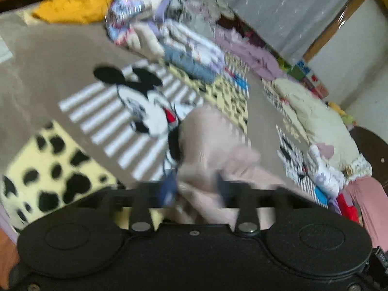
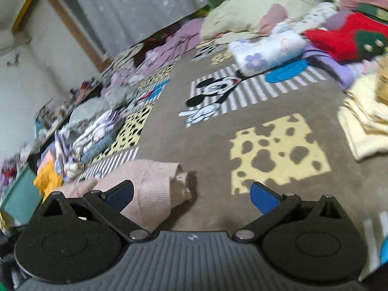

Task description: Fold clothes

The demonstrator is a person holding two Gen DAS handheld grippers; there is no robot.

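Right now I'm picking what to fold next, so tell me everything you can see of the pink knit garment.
The pink knit garment is pale dusty pink, ribbed and soft-looking, bunched and crumpled, not yet folded. It lies on the cartoon-print rug. The left gripper has its fingers around it; the open right gripper has one finger beside it.

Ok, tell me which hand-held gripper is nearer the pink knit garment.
Left. The left hand-held gripper has the pink knit garment bunched between its fingers. The right hand-held gripper is open, with the garment's end only beside its left finger.
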